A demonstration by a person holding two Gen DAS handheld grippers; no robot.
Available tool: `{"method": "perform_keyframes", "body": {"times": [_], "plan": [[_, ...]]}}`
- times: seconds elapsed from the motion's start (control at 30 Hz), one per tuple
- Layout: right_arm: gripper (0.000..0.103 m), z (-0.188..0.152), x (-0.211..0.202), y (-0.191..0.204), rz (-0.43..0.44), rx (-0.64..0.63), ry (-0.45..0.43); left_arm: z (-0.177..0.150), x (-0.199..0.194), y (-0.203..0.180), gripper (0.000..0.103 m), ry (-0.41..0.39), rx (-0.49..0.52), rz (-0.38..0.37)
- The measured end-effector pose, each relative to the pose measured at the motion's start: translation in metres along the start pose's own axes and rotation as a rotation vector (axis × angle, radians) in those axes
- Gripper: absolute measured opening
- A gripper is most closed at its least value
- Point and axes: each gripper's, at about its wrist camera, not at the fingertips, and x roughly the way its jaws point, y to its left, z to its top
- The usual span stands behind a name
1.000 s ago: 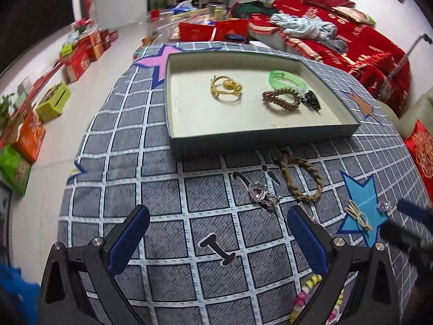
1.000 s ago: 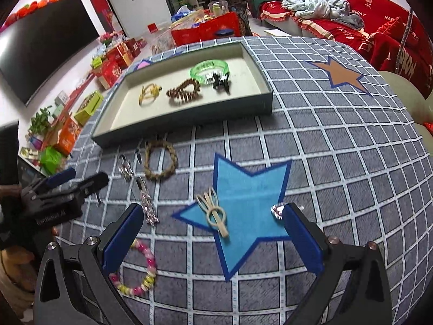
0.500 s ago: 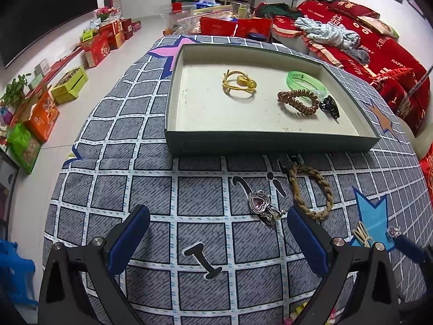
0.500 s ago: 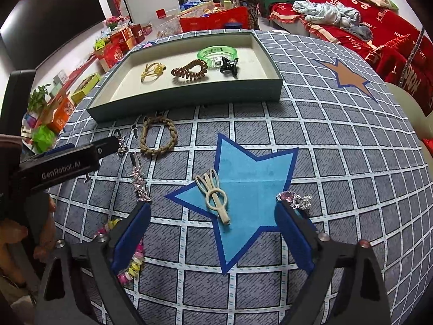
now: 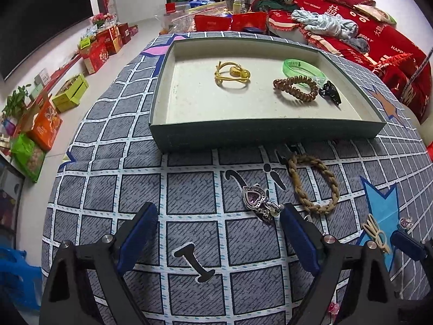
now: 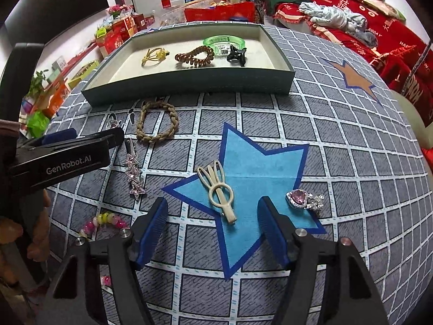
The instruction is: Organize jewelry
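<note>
We see a grey tablecloth [image 6: 338,146] w/ white grid lines, a light-blue star [image 6: 251,168] edged in dark blue, an orange-brown star [image 6: 351,77] and a pink one [image 5: 159,50]. The tray [image 5: 259,132] is dark green outside, cream inside, holding a yellow hair tie [image 5: 231,75], brown coil tie [image 5: 295,88], clear-green bangle [image 5: 303,67] & black claw clip [image 5: 330,94]. On the cloth: tan braided band [image 6: 158,123], cream hair clip [image 6: 220,192], purple-stoned silver heart pendant [image 5: 254,199], pink-stoned silver heart brooch [image 6: 300,199], pink star clip [image 6: 134,174], pink/yellow-green bead bracelet [image 6: 104,222]; both grippers [image 6: 212,230] [image 5: 216,239] are black w/ blue pads.
</note>
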Motion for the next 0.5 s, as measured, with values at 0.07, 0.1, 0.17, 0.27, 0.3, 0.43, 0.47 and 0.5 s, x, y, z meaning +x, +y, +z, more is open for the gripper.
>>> {"method": "perform_keyframes", "body": {"times": [0.07,0.1,0.17,0.27,0.3,0.43,0.47,0.5], "plan": [[0.067,0.000,0.000,0.001,-0.012,-0.006,0.001,-0.001,0.000,-0.001,0.103,-0.002,0.008,0.004],[0.065,-0.001,0.000,0.002,-0.022,-0.012,0.001,-0.002,-0.001,-0.002,0.100,-0.008,0.013,0.006],[0.062,-0.001,0.000,0.004,-0.030,-0.024,0.000,-0.002,-0.003,-0.004,0.094,-0.017,0.024,0.002],[0.055,-0.001,-0.001,0.006,-0.026,-0.031,0.001,-0.001,-0.006,-0.006,0.084,-0.021,0.039,-0.009],[0.051,-0.001,-0.002,0.007,-0.025,-0.032,0.000,-0.001,-0.007,-0.008,0.078,-0.025,0.048,-0.013],[0.035,-0.001,-0.004,0.010,-0.022,-0.037,-0.002,-0.002,-0.011,-0.012,0.052,-0.033,0.079,-0.033],[0.031,-0.001,-0.004,0.010,-0.020,-0.036,-0.002,-0.002,-0.012,-0.013,0.049,-0.034,0.084,-0.036],[0.026,-0.001,-0.004,0.011,-0.018,-0.036,-0.002,-0.003,-0.012,-0.013,0.047,-0.034,0.088,-0.040]]}}
